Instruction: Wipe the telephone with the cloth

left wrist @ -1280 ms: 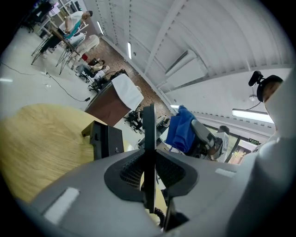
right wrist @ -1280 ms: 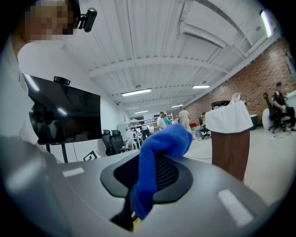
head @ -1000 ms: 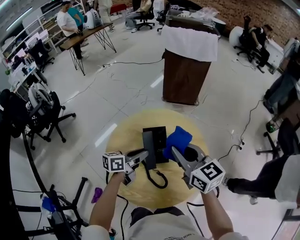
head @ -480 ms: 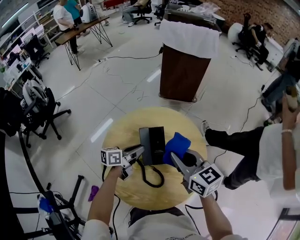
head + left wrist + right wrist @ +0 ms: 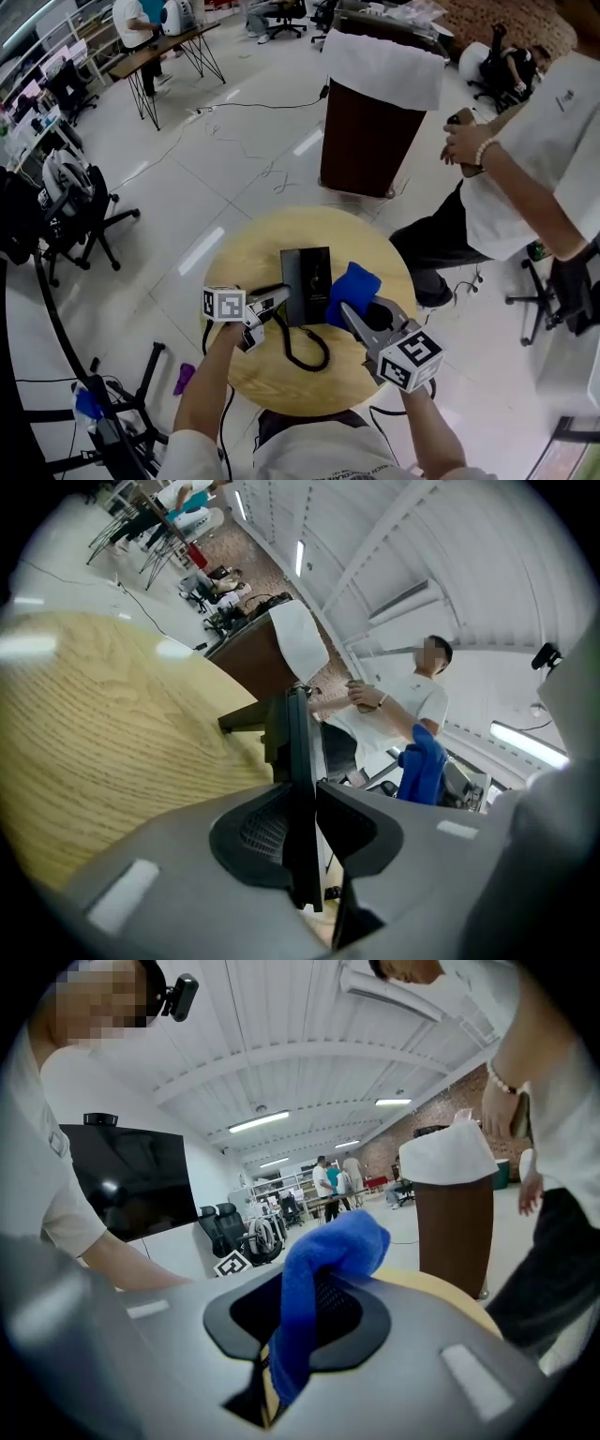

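Desk [image 5: 246, 272]: round, pale wood.
Telephone [image 5: 307, 274]: black, at the desk's middle (its cord [image 5: 305, 349] curls toward the person).
Left tongs [image 5: 279, 300]: clenched on the telephone's left edge. The jaws have just been opening slightly, with the thin black slab between the pads.
Right tongs [image 5: 351, 313]: clenched on the cloth [image 5: 354, 286].
Cloth: blue, bunched, against the telephone's right side.

The left gripper [image 5: 278, 298] and the right gripper [image 5: 361, 312] are grey tongs with black meshed pads [image 5: 248, 832] inside the jaws. Behind each pair of jaws sits a white cube [image 5: 223, 305] printed with black square markers. Farther behind the tongs, the person wears a white short-sleeved shirt [image 5: 319, 459].
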Action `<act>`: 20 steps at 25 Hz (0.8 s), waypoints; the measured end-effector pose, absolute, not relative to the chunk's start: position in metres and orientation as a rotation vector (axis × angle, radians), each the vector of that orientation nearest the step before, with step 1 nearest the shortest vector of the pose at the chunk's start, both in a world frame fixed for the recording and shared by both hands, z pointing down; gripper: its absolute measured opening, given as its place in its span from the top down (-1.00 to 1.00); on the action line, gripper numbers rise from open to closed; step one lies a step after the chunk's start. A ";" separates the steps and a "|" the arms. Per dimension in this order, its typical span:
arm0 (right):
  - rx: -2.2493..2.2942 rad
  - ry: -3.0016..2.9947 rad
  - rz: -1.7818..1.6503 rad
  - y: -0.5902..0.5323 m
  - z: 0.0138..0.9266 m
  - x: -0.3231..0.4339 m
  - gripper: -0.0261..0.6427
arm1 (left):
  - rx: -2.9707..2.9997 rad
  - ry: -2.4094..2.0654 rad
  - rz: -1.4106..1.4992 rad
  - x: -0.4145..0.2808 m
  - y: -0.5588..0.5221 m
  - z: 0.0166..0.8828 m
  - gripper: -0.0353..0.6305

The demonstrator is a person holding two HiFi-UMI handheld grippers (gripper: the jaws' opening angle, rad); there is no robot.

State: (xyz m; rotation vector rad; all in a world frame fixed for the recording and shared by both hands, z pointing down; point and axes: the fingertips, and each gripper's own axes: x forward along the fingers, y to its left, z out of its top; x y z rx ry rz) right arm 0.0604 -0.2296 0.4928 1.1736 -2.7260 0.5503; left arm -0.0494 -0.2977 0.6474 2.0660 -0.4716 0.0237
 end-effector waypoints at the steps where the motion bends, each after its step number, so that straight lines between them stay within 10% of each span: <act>1: 1.171 -2.725 0.550 -0.229 0.493 0.060 0.74 | 2.078 -0.489 0.033 -0.050 -0.299 0.649 0.66; 20: 1.130 -2.754 0.531 -0.214 0.488 0.044 0.74 | 2.184 -0.778 0.077 -0.073 -0.304 0.623 0.65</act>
